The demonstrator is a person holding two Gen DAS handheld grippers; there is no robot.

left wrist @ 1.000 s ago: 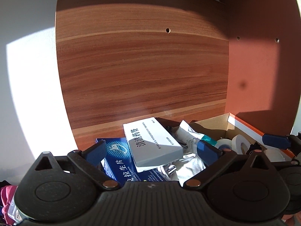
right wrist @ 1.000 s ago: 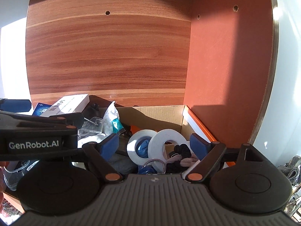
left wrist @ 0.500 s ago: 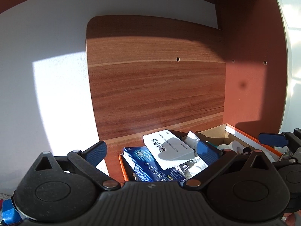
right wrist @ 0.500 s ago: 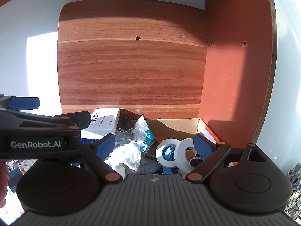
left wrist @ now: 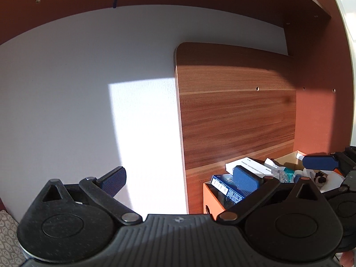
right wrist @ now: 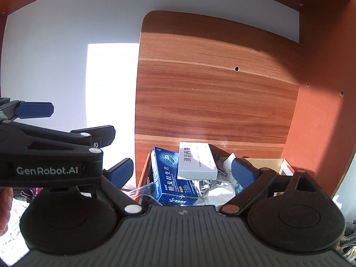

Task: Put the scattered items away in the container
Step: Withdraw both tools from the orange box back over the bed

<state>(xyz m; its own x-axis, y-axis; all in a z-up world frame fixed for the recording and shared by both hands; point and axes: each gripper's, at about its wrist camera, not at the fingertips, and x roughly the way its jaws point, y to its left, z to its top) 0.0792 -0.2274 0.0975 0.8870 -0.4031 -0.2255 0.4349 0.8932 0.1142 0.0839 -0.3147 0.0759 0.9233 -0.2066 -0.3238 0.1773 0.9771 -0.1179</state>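
Orange cardboard box (right wrist: 144, 171) with brown inner walls is only partly visible in both views; its near edge is hidden behind the right gripper (right wrist: 183, 172) body at 6 o'clock in the right wrist view, and in the left wrist view it sits cut by the left gripper (left wrist: 180, 179) arm at 4 o'clock; box floor not visible, depth of the pile cannot be told. Inside: dark blue medicine carton (right wrist: 170, 178) with white lettering lying flat; white flat carton (right wrist: 197, 161) with dark print resting on top of it, toward 1 o'clock; crumpled clear and white plastic wrappers (right wrist: 213, 191) beside them, tangled and hard to separate; a teal packet (left wrist: 289, 169) and a small dark item (left wrist: 319, 175) at the box's far end, too small to identify. Box stands against the wood-grain back panel (right wrist: 218, 84), next to the reddish-brown side wall (right wrist: 320, 111). Left gripper fingers spread wide, nothing between them; right gripper fingers apart and opening, pads clear of the contents, nothing gripped. A bit of hand (right wrist: 5, 204) shows at 9 o'clock, mostly cut off.
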